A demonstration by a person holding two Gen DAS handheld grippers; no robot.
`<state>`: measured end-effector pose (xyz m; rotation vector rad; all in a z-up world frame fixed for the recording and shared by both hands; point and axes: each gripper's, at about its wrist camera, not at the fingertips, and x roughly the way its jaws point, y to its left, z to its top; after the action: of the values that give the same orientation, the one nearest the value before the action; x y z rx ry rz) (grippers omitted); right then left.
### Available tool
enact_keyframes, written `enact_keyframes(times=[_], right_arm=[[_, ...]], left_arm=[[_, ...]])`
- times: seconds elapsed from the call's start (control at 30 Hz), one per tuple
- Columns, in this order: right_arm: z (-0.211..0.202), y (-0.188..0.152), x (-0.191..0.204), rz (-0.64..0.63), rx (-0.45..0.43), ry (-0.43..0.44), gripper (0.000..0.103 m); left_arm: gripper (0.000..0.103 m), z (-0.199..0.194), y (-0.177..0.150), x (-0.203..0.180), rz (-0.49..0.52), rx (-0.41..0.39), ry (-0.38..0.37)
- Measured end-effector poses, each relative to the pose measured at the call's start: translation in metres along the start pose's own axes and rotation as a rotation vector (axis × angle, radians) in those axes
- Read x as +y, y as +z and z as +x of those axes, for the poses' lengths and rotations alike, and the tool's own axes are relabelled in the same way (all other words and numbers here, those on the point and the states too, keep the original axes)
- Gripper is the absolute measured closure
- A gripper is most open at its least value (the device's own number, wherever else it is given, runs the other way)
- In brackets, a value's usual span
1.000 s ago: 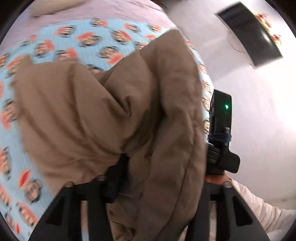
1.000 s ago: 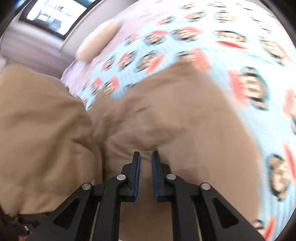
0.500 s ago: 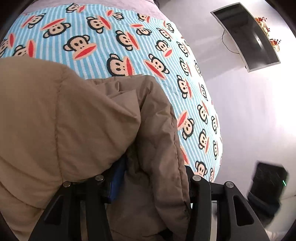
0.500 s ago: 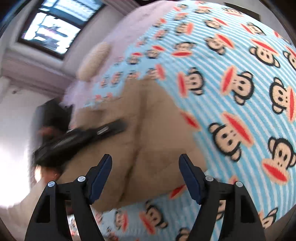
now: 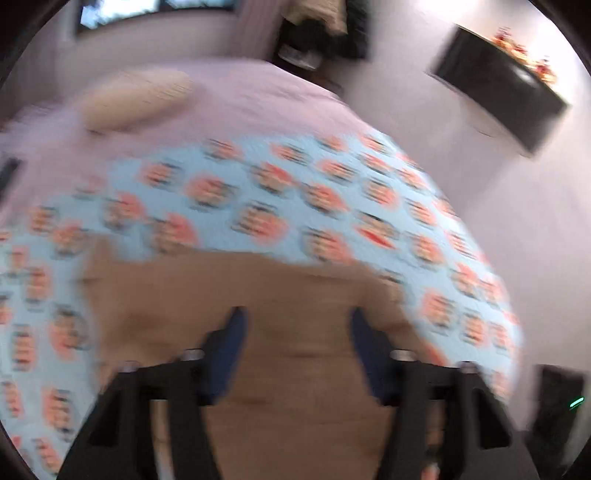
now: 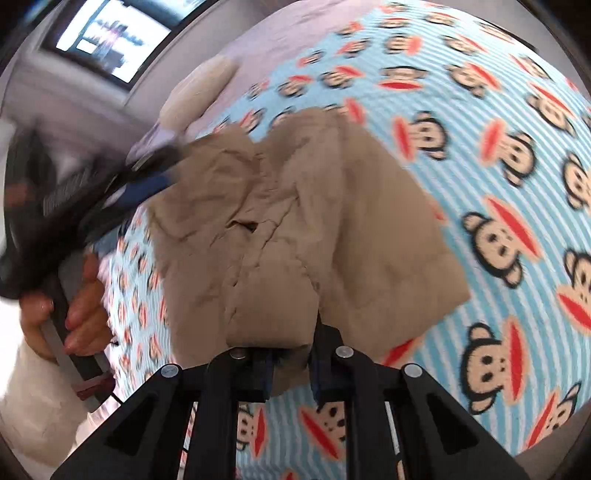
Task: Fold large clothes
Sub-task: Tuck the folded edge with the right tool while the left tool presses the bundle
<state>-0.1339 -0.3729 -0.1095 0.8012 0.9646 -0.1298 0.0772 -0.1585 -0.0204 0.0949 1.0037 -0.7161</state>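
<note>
A tan padded jacket [image 6: 295,221] lies folded in a bundle on the blue monkey-print bedspread [image 6: 517,184]. My right gripper [image 6: 291,365] is closed on the near edge of the jacket, with tan cloth between its blue pads. My left gripper [image 5: 295,343] is open and empty above the jacket [image 5: 277,295], which is blurred in the left wrist view. In the right wrist view the left gripper [image 6: 140,188] hovers at the jacket's far left corner, held by a hand.
A cream pillow [image 5: 136,99] lies at the head of the bed on a lilac sheet. A dark wall shelf [image 5: 498,99] hangs at the right. A window [image 6: 110,33] is behind the bed. The bed's edge runs near the white wall.
My left gripper let go of the jacket and lifted away, open. My right gripper, open half a second ago, came down and closed on the jacket's near edge.
</note>
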Motion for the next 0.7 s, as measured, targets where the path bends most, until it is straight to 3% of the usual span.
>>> enact_keyframes(times=[0.03,0.1,0.2,0.47,0.57,0.7], right_arm=[[-0.003,-0.002,-0.004,0.003,-0.009,-0.009,0.089],[-0.007,-0.005,-0.008,0.005,-0.017,-0.020,0.089],[-0.009,-0.011,-0.016,0.016,-0.018,-0.032,0.089],[-0.002,-0.019,-0.072,0.141,0.002,-0.093,0.089],[-0.009,-0.014,-0.092,0.216,0.015,-0.077,0.087],[-0.052,0.001,-0.088,0.170,-0.081,-0.114,0.085]], left_arm=[[0.032,0.001,-0.001,0.014,-0.011,-0.018,0.058],[0.032,0.013,-0.006,0.044,-0.043,0.020,0.141],[0.032,0.034,-0.011,0.066,-0.114,0.057,0.159],[0.032,0.097,0.003,-0.006,0.009,0.065,0.155],[0.032,0.113,0.005,-0.022,0.017,0.083,0.162],[0.032,0.119,0.004,-0.022,0.003,0.091,0.177]])
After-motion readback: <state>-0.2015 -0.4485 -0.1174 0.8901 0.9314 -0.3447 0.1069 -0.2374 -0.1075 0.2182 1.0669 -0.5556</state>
